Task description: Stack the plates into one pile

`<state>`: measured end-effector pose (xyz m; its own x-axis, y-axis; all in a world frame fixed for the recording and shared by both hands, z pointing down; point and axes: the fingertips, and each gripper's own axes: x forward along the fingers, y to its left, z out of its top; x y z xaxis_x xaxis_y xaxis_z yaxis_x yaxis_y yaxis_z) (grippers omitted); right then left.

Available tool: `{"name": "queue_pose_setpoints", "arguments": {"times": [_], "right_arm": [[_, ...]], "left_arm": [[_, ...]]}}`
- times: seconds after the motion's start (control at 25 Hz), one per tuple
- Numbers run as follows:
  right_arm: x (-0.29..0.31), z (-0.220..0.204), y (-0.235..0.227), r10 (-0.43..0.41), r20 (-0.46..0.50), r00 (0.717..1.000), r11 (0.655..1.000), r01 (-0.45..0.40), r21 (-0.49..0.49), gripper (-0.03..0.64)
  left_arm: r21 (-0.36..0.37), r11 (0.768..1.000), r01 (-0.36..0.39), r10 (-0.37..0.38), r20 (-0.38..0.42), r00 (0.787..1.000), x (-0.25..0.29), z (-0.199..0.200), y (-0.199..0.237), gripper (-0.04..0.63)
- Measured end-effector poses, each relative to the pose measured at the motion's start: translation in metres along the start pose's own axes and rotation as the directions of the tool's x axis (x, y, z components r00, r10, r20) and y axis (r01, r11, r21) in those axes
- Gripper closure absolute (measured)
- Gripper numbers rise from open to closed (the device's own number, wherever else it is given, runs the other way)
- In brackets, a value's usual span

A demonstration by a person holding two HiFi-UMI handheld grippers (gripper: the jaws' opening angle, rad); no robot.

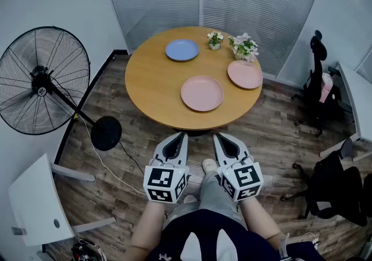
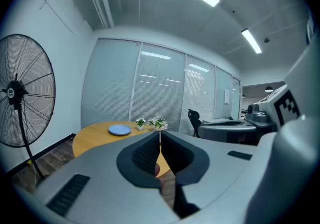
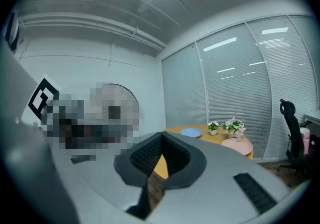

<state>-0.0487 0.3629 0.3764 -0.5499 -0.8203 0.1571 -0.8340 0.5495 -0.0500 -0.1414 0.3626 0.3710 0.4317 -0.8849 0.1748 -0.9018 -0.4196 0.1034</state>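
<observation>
1. The round wooden counter (image 1: 152, 88) fills the head view's upper centre.
2. A standing fan (image 1: 43, 79) is at the left edge.
3. The left gripper (image 1: 181, 136) and right gripper (image 1: 219, 138) hover at lower centre, short of the counter, each with fingers pressed together on nothing.
4. Three plates lie apart on the counter: a blue plate (image 1: 182, 50) at upper left, a central pink plate (image 1: 201, 93), and a right pink plate (image 1: 244, 74).
5. A larger flower pot (image 1: 244, 48) and a small flower pot (image 1: 215, 40) stand along the counter's top edge.

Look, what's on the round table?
On the table: a blue plate, a middle pink plate, a right pink plate, a small flower pot, a bigger flower pot. Wood beneath them is hidden.
</observation>
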Motion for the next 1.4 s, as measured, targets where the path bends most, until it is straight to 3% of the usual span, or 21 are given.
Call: {"name": "queue_pose_setpoints", "arguments": {"times": [0.28, 0.48, 0.64, 0.68, 0.76, 1.04, 1.4], "right_arm": [[0.019, 0.007, -0.016, 0.002, 0.025, 1.0, 1.0, -0.002, 0.025, 0.614], [0.039, 0.007, -0.032, 0.01, 0.009, 1.0, 1.0, -0.01, 0.018, 0.611], [0.057, 0.008, -0.046, 0.034, 0.003, 0.999, 0.999, -0.034, 0.031, 0.527], [0.062, 0.008, -0.05, 0.036, 0.0, 0.999, 0.999, -0.035, 0.034, 0.511], [0.071, 0.008, -0.06, 0.035, -0.006, 0.999, 0.999, -0.034, 0.037, 0.474], [0.104, 0.007, -0.097, 0.03, -0.034, 0.999, 0.999, -0.029, 0.044, 0.402], [0.15, -0.007, -0.139, 0.043, -0.108, 0.993, 0.998, -0.037, 0.052, 0.385]], "left_arm": [[0.044, 0.999, -0.016, 0.017, -0.026, 0.999, 0.022, 0.003, 0.005, 0.569], [0.009, 1.0, -0.021, 0.022, -0.044, 0.999, 0.045, 0.003, 0.015, 0.568], [0.002, 1.0, -0.014, 0.014, -0.042, 0.999, 0.067, 0.008, 0.022, 0.561], [0.006, 1.0, -0.011, 0.011, -0.045, 0.999, 0.073, 0.008, 0.024, 0.528], [0.021, 1.0, -0.017, 0.019, -0.056, 0.998, 0.085, 0.008, 0.028, 0.391], [0.035, 0.997, -0.067, 0.071, -0.097, 0.993, 0.128, 0.004, 0.053, 0.347], [0.02, 0.995, -0.099, 0.101, -0.199, 0.975, 0.178, -0.015, 0.083, 0.348]]}}
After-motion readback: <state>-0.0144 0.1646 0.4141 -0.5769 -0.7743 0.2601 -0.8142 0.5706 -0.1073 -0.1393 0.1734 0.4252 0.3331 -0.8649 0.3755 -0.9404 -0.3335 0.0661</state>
